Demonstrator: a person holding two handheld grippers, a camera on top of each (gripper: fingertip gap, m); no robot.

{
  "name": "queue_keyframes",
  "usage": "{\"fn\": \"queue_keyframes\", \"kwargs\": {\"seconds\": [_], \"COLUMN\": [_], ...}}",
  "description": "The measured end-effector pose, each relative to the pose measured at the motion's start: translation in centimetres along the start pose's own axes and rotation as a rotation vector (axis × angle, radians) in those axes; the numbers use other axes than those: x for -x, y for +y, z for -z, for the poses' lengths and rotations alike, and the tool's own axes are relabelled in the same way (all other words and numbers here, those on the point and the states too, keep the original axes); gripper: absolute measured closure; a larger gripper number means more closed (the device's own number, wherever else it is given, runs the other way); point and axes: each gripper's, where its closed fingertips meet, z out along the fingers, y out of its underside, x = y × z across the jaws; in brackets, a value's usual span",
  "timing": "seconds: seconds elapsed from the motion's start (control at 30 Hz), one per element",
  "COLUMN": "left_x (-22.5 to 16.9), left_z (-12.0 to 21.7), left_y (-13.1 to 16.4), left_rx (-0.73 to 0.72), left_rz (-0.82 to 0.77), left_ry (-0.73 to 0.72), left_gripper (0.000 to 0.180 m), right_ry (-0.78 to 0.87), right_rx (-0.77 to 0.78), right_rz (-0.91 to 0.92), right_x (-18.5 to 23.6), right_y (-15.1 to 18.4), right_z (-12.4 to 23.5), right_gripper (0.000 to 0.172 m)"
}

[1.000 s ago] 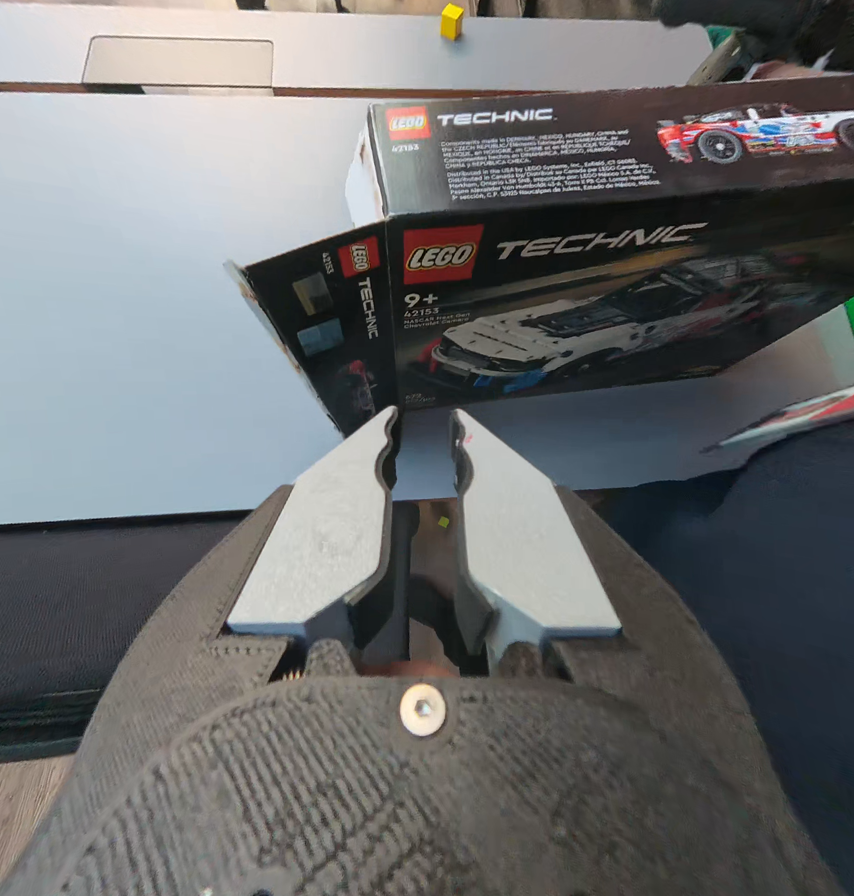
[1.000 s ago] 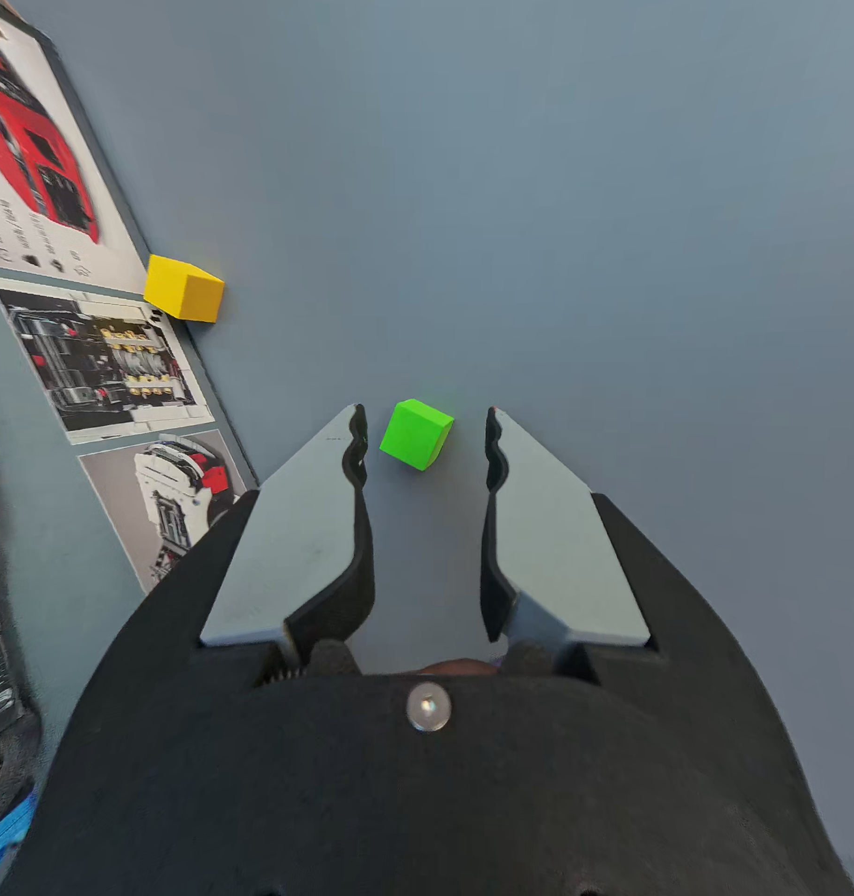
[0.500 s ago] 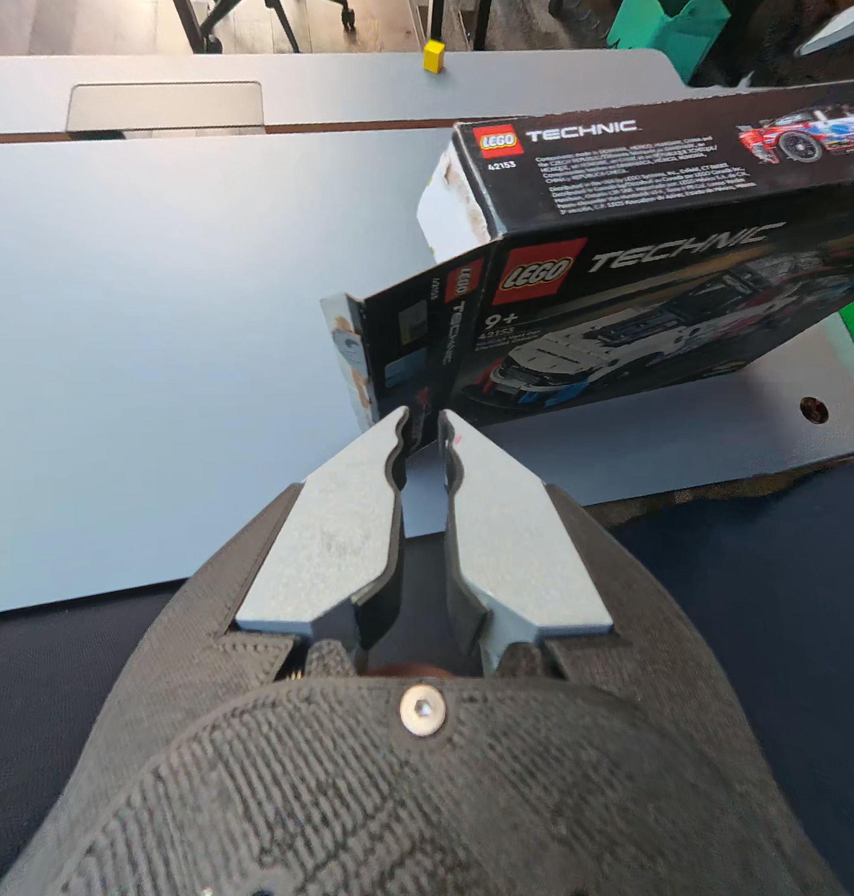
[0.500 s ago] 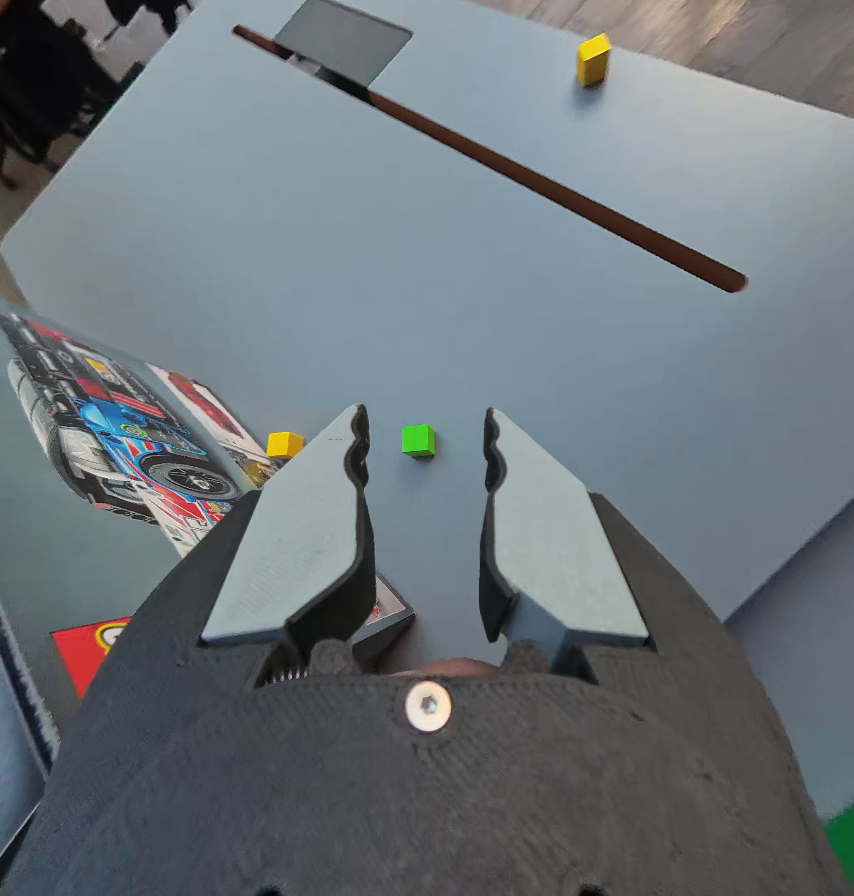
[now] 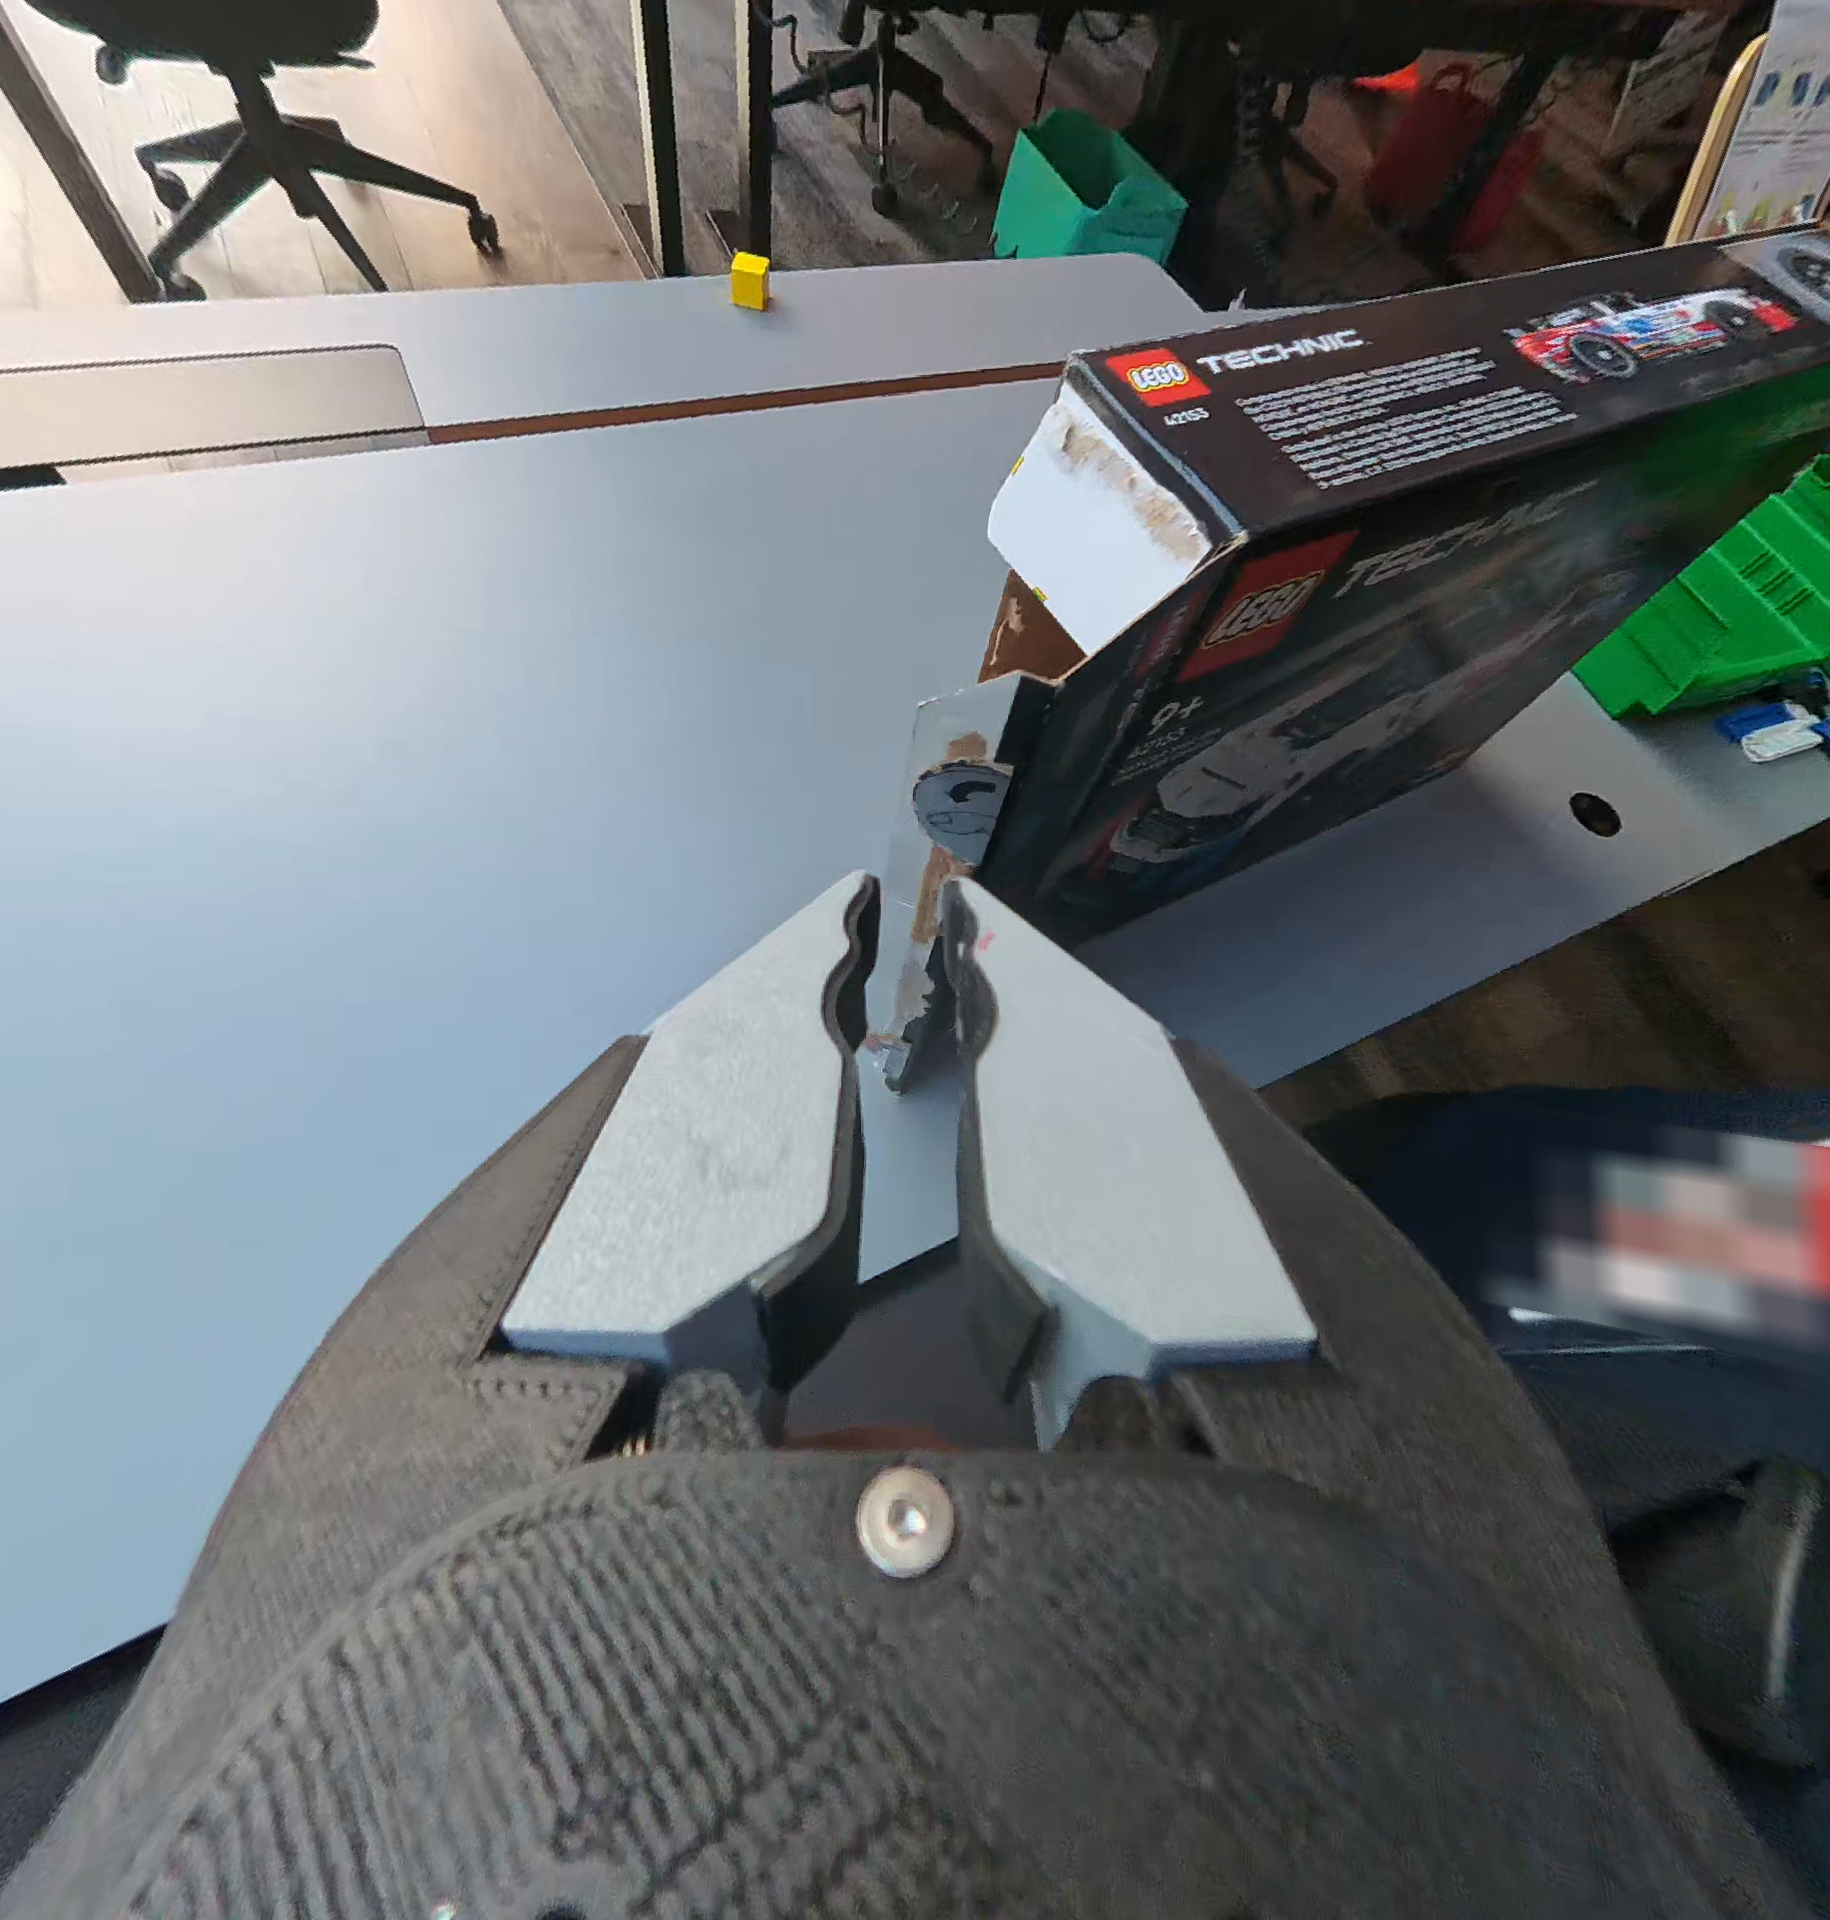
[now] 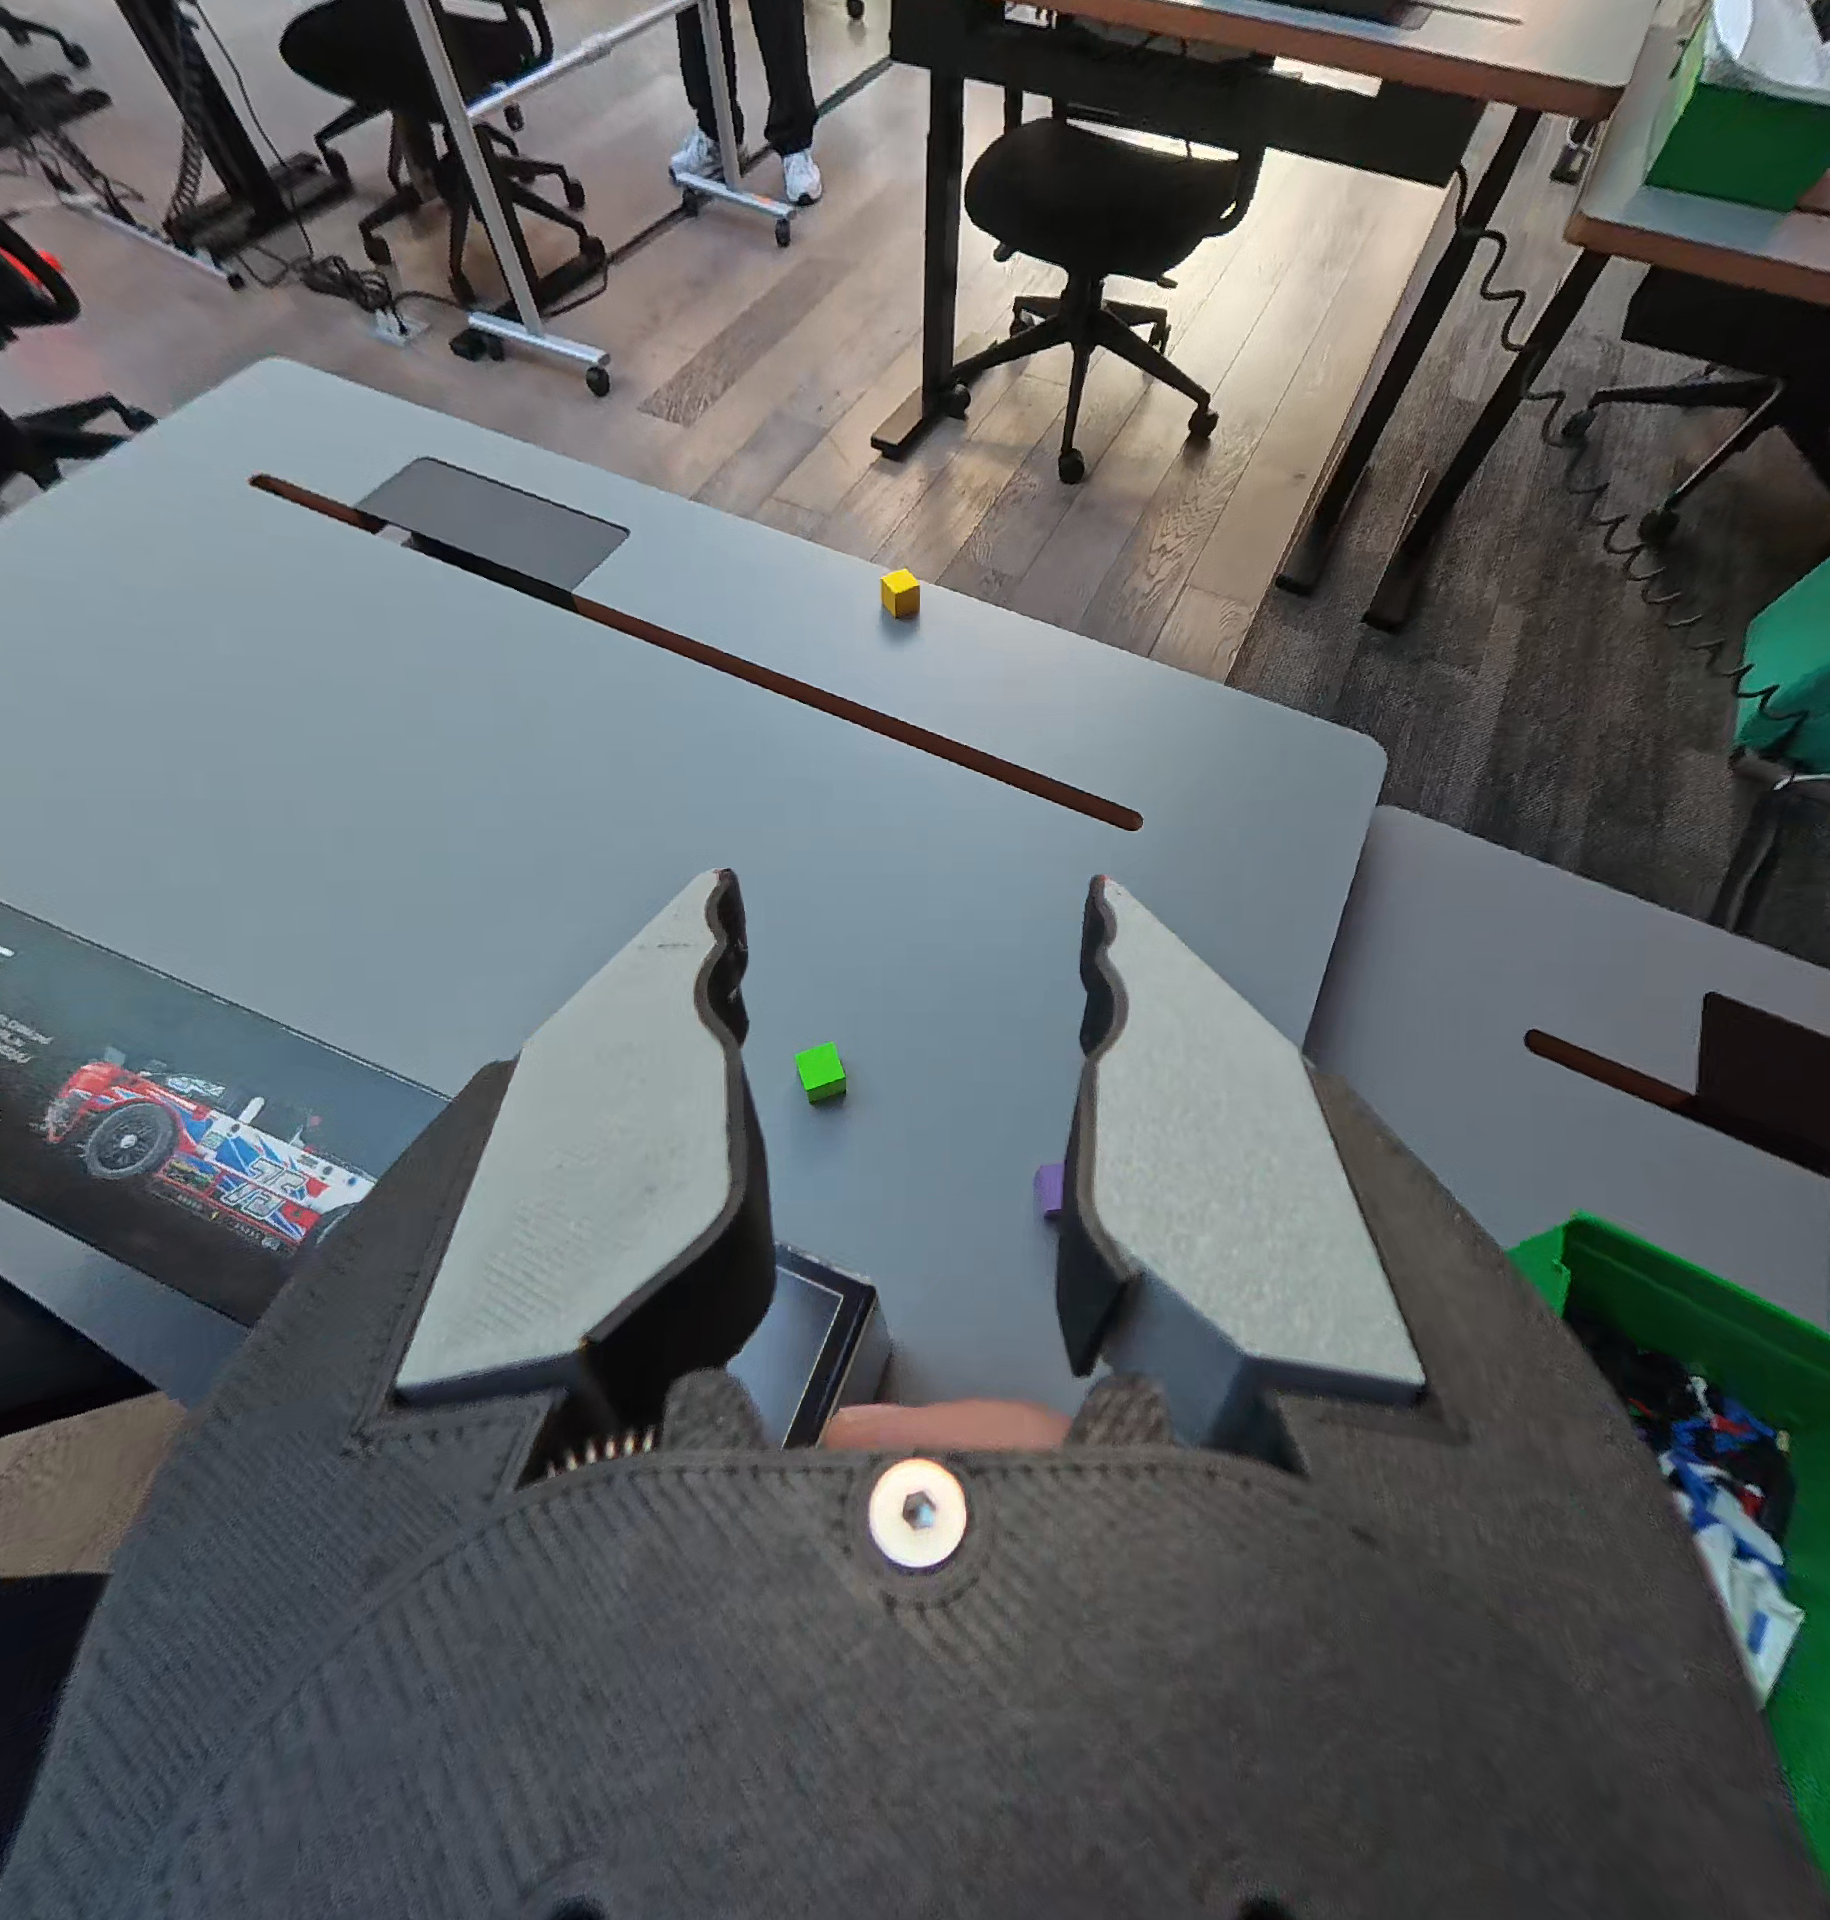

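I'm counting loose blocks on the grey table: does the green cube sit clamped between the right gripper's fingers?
No. The green cube rests on the table far below the wide-open right gripper, clear of both fingers.

We are seeing matt, ribbed black printed plastic on left gripper [image 5: 909,914] body, its fingers [image 5: 734,1122] showing grainy grey matt faces. Cardboard box [image 5: 1410,582] is looking glossy-printed, its flap [image 5: 942,821] showing torn brown paper fibre. Table [image 5: 371,779] is showing smooth matt grey laminate. Floor [image 6: 994,468] is looking like wood plank. Green cube [image 6: 819,1070] is looking smooth, matt.
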Motion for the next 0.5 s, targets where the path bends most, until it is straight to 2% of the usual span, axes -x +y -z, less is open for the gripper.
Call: {"fn": "queue_keyframes", "kwargs": {"seconds": [0.13, 0.23, 0.37, 0.5], "left_x": [1.0, 1.9, 3.3, 4.4], "left_z": [-0.1, 0.1, -0.2, -0.2], "left_y": [0.4, 0.2, 1.4, 2.2], "left_rx": [-0.021, -0.048, 0.031, 0.141], "left_rz": [-0.002, -0.052, -0.107, -0.223], "left_ry": [-0.079, -0.193, -0.372, -0.563], "left_gripper": [0.176, 0.180, 0.180, 0.180], "right_ry": [-0.049, -0.136, -0.267, -0.367], "right_rx": [0.054, 0.113, 0.222, 0.376], "right_rz": [0.066, 0.138, 0.254, 0.274], "right_x": [0.7, 1.0, 1.5, 2.0], "right_y": [-1.8, -3.3, -4.2, -2.1], "right_z": [-3.5, -9.6, -22.1, -36.2], "right_gripper": [0.107, 0.104, 0.105, 0.105]}}
